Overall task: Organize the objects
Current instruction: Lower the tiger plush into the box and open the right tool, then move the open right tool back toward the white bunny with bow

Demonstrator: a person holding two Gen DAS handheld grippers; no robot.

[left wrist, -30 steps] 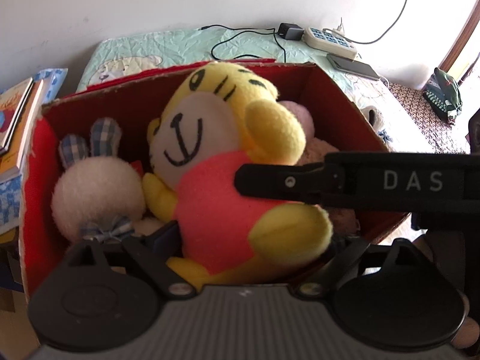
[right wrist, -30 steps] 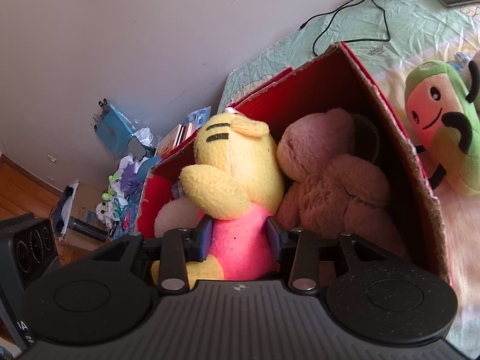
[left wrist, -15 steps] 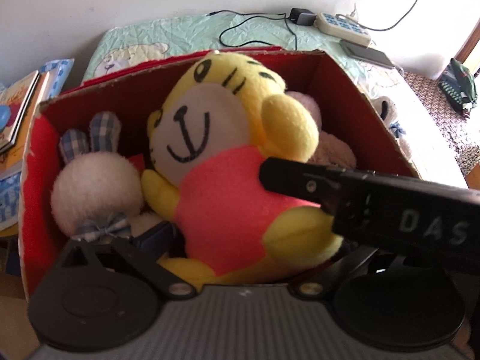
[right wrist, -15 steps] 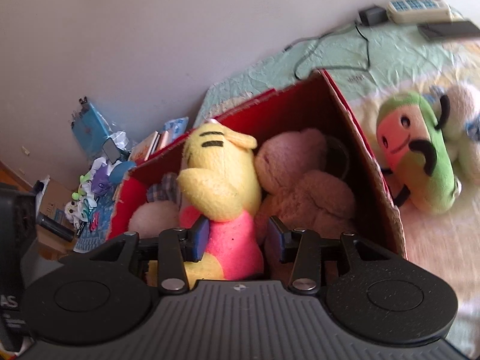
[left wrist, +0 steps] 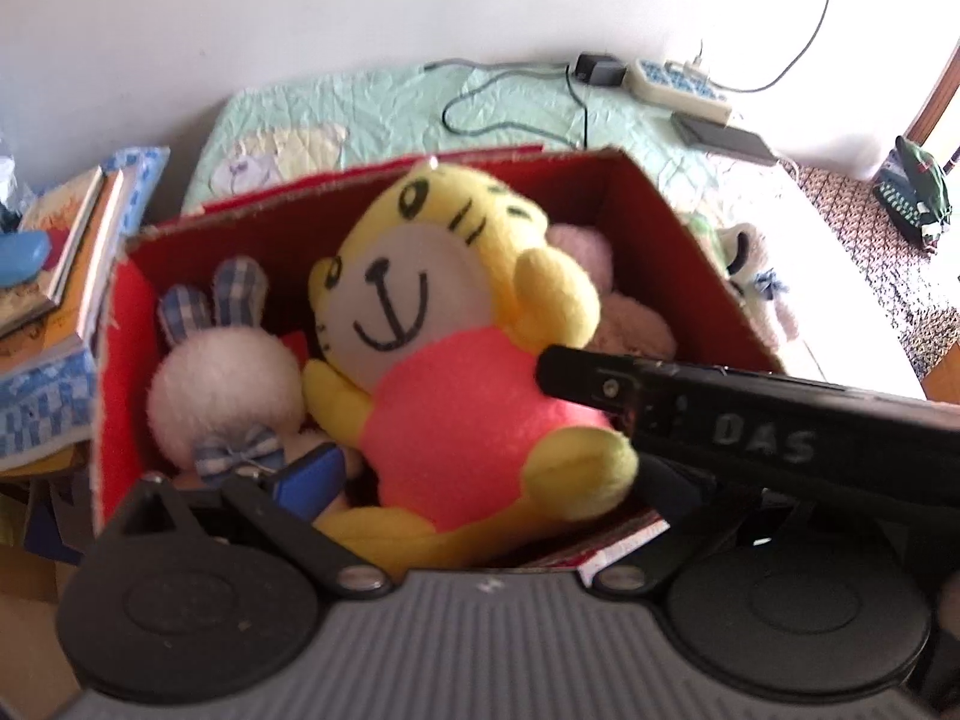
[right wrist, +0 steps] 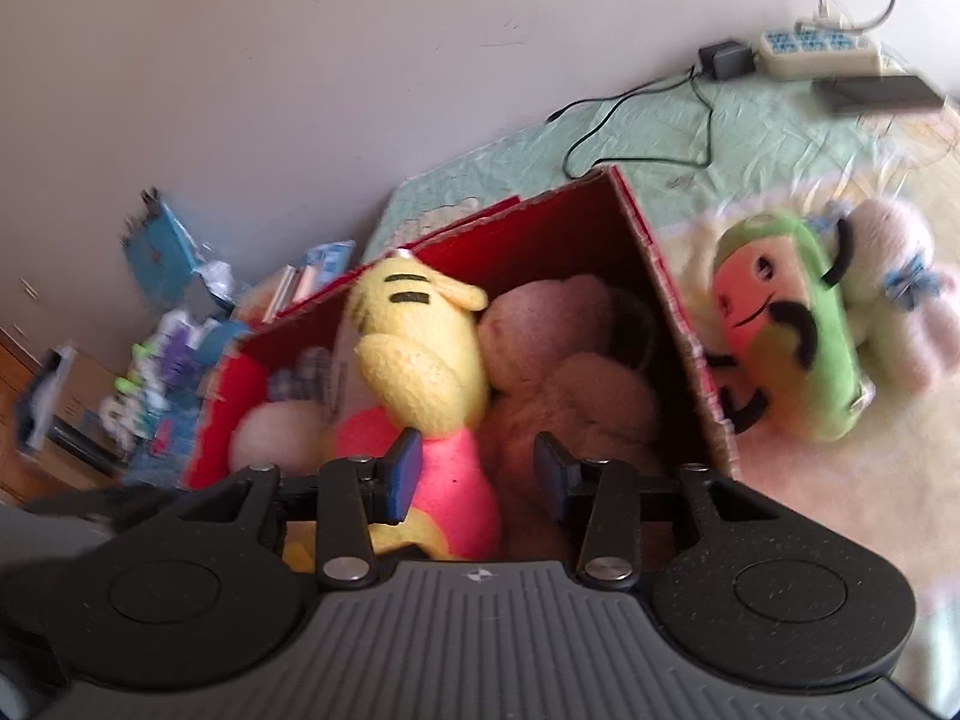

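While it sits on the quilted bed [left wrist: 372,114], the red cardboard box [left wrist: 696,252] holds a yellow tiger plush [left wrist: 444,324] between a pink bear [right wrist: 576,372] and a white bunny [left wrist: 225,378]. The left gripper [left wrist: 480,510] has its jaws spread wide, gripping nothing. The right gripper [right wrist: 474,474] is closing, the tiger's pink body between its jaws.

White wall [left wrist: 360,12] behind. Bed with green quilt [left wrist: 372,108], power strip [left wrist: 678,81] on it. Bright daylight.
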